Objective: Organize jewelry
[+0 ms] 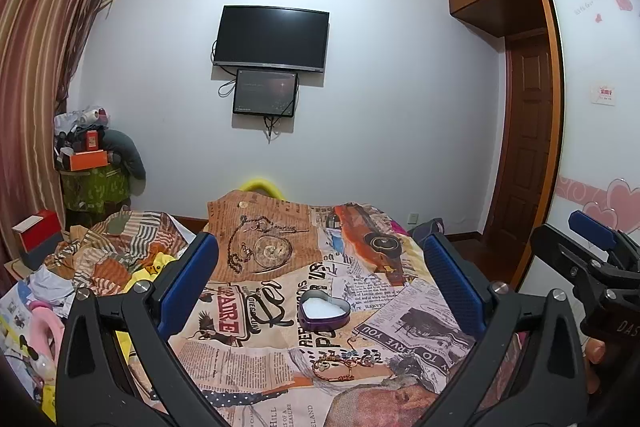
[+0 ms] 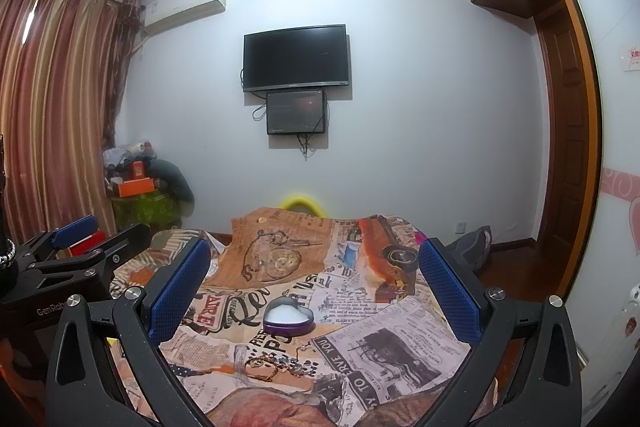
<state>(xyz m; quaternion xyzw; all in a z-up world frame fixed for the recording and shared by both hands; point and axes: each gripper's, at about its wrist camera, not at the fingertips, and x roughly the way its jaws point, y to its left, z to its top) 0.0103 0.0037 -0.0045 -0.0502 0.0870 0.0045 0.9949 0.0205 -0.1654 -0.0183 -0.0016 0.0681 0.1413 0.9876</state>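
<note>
A purple heart-shaped tin (image 1: 323, 311) with a white lining lies open on the newspaper-print cloth (image 1: 248, 339); it also shows in the right wrist view (image 2: 288, 317). Nearer than the tin lies a small pile of jewelry (image 1: 344, 363), a reddish cord bracelet with beads and chain, seen too in the right wrist view (image 2: 276, 365). My left gripper (image 1: 320, 267) is open and empty, above and behind the tin. My right gripper (image 2: 316, 275) is open and empty, at about the same height. Each gripper shows at the edge of the other's view.
The cloth covers a raised surface on a cluttered bed. Crumpled bedding and toys (image 1: 100, 259) lie to the left. A red box (image 1: 38, 233) and stacked boxes (image 1: 86, 157) stand at the left. A TV (image 1: 272, 39) hangs on the far wall. A wardrobe (image 1: 592, 147) lines the right.
</note>
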